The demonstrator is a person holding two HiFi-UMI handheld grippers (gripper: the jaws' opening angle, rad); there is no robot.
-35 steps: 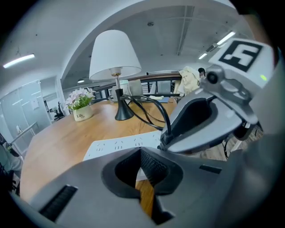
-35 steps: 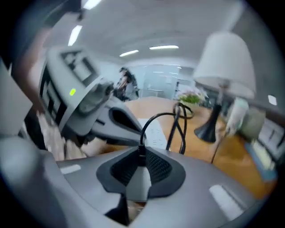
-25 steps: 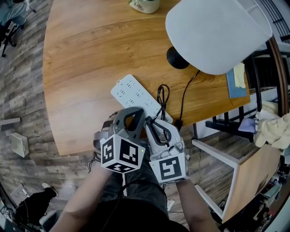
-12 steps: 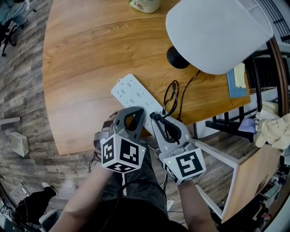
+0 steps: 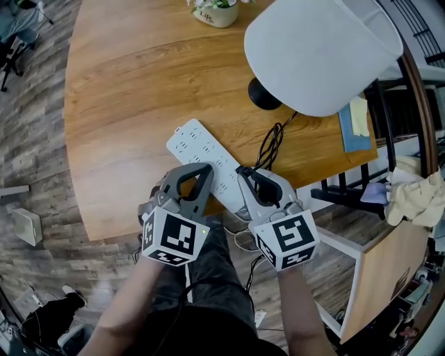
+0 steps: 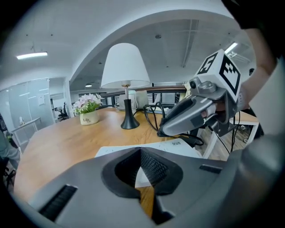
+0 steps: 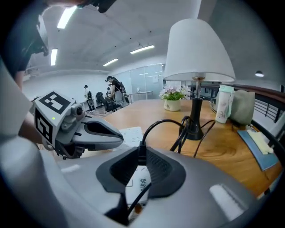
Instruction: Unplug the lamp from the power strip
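Note:
A white power strip (image 5: 200,154) lies slantwise near the front edge of the wooden table (image 5: 118,104). My left gripper (image 5: 207,168) is shut, its tips over the strip's near end (image 6: 176,144). My right gripper (image 5: 243,172) is shut on the lamp's black plug (image 7: 141,149), held at the strip's right end and seemingly just above its sockets. From the plug the black cord (image 5: 272,142) loops back to the lamp's base (image 5: 263,94) under the white shade (image 5: 320,52). In the left gripper view the right gripper (image 6: 167,130) hangs over the strip.
A flowerpot (image 5: 217,10) stands at the table's far edge. Behind the lamp are a bottle (image 7: 225,104) and a blue notebook (image 5: 354,122). To the right, off the table, stands a white-framed piece of furniture (image 5: 348,236). More cables hang below the table edge.
My right gripper has swung to the right, away from the left one, with the plug in its jaws; the cord loop has followed towards the lamp. The left gripper stayed on the strip.

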